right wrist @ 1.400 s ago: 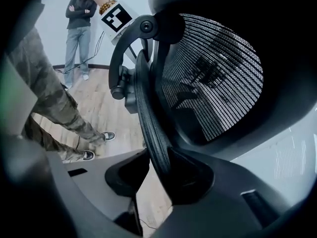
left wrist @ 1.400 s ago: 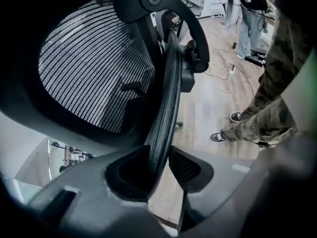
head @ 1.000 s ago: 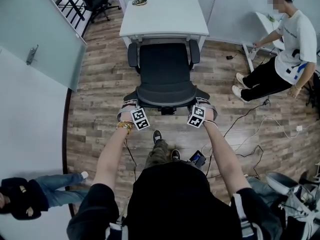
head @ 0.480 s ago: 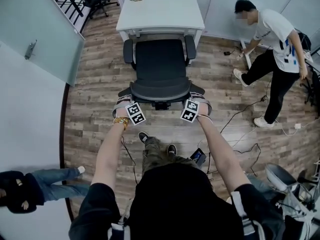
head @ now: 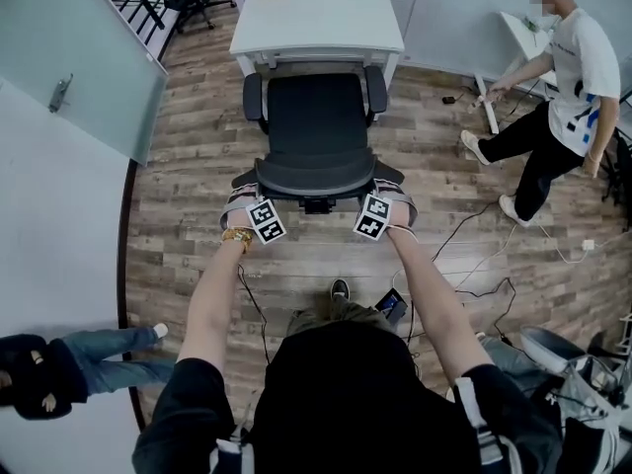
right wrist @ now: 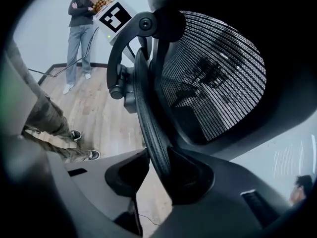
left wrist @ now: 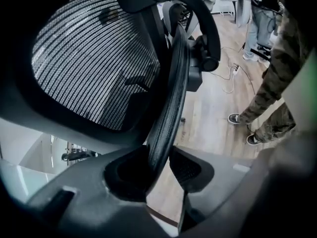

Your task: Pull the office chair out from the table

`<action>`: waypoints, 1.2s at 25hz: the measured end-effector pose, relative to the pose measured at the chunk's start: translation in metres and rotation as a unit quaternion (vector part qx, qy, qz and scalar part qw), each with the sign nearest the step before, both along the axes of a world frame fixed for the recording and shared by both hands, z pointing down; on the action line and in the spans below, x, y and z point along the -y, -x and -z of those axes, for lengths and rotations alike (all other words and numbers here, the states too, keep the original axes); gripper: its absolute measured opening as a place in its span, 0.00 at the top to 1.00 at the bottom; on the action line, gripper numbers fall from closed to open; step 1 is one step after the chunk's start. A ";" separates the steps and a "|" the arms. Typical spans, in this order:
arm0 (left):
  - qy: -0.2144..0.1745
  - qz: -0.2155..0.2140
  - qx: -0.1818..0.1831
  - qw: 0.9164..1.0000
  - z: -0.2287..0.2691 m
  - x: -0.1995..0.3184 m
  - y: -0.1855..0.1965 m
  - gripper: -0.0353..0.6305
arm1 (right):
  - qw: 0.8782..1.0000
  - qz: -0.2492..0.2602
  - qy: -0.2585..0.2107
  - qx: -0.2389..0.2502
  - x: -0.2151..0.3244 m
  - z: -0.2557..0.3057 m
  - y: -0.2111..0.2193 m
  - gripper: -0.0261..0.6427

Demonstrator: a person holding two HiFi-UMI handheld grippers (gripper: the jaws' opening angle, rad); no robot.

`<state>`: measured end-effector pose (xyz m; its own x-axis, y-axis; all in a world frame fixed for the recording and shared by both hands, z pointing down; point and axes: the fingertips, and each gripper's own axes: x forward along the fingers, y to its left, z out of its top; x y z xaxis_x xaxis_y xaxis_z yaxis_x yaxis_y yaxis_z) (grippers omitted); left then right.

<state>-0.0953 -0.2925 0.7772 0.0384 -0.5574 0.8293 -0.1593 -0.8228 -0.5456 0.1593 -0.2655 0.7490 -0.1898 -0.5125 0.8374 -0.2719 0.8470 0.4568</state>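
Observation:
The black office chair (head: pixel 316 117) stands on the wood floor with its seat facing the white table (head: pixel 316 18), its armrests just in front of the table's edge. My left gripper (head: pixel 240 201) is shut on the left side of the backrest's top rim. My right gripper (head: pixel 397 199) is shut on the right side. In the left gripper view the dark rim (left wrist: pixel 171 108) runs down between the pads of the left gripper (left wrist: pixel 161 165), with the mesh back to its left. The right gripper view shows that gripper (right wrist: pixel 158 170) pinching the rim (right wrist: pixel 148 118) likewise.
A person (head: pixel 568 87) stands at the right by a white frame. Another person (head: pixel 59 373) sits low at the left. A glass partition (head: pixel 69 67) lines the left side. Cables (head: pixel 484 265) and a phone (head: pixel 391 309) lie on the floor near my feet.
The chair has come slightly towards me with both grippers on its back. My feet have stepped back. The person at the right has shifted about.

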 end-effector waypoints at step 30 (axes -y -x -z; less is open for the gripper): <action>-0.022 -0.043 -0.002 0.999 0.005 -0.076 0.030 0.72 | 0.999 -0.033 -0.002 -0.001 -0.085 0.003 0.033 0.78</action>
<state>-0.1254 -0.2169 0.7720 0.0918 -0.5870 0.8044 -0.0908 -0.8093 -0.5803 0.1264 -0.1801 0.7461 -0.1533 -0.5273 0.8358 -0.3265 0.8253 0.4608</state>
